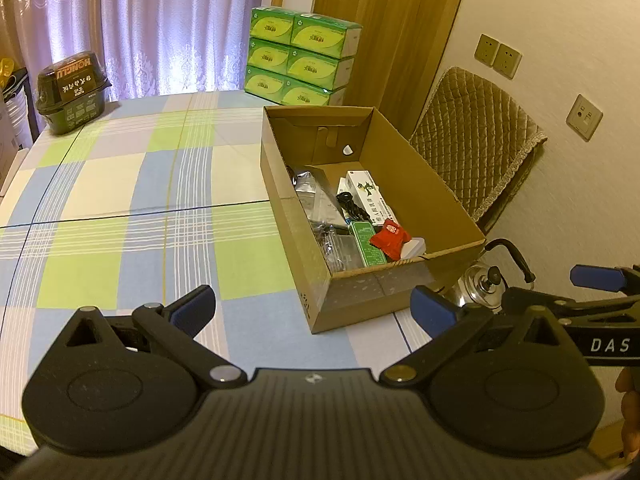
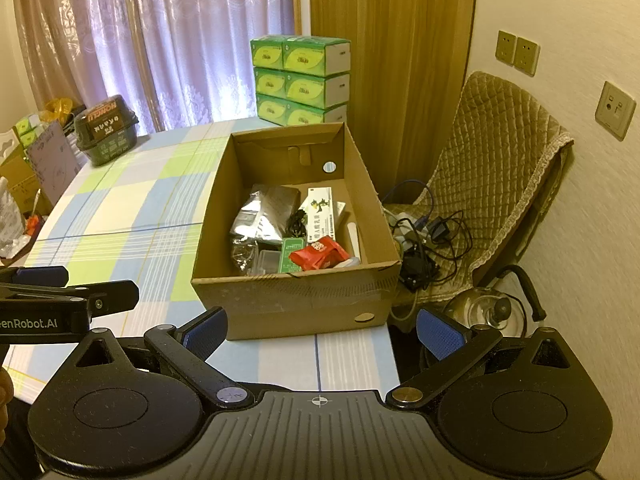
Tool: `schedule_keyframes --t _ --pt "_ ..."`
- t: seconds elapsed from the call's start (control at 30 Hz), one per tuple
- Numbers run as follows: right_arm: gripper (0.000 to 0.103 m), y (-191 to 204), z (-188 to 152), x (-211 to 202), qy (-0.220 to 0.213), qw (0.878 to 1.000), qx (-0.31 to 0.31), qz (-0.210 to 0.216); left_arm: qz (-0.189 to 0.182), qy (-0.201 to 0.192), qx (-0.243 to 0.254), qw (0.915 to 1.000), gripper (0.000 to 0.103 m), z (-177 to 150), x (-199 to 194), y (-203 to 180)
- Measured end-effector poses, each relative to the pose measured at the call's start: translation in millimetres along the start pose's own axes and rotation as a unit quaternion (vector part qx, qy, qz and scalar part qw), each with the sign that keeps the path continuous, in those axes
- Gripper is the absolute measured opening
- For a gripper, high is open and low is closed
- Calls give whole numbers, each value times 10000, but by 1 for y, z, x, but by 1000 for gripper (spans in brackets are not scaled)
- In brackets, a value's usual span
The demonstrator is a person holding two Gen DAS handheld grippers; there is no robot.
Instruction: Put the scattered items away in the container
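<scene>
the cardboard box (image 2: 294,296) sits at the right edge of the surface (image 1: 120,184), with a red packet (image 2: 318,254) and other small things inside. the left gripper (image 1: 314,308) and the right gripper (image 2: 320,330) are both empty, jaws spread wide.

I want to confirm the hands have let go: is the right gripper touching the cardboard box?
Apart. In the right wrist view the right gripper is open and empty, with tablecloth visible between its fingertips and the cardboard box.

Left tongs (image 1: 314,308) and right tongs (image 2: 322,330) both gape wide, empty (level, side by side)
</scene>
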State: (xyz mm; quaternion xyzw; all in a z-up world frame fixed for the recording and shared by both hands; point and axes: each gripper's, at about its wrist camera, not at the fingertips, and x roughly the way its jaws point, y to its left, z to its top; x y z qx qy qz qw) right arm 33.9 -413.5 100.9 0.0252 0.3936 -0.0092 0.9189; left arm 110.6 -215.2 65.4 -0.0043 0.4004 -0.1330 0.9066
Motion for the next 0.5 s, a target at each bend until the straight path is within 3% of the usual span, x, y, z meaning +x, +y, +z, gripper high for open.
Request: schedule_keyframes --t 0.5 --pt "103 2 0 4 17 10000 4 -6 -97 -120 -67 9999 102 -1 0 2"
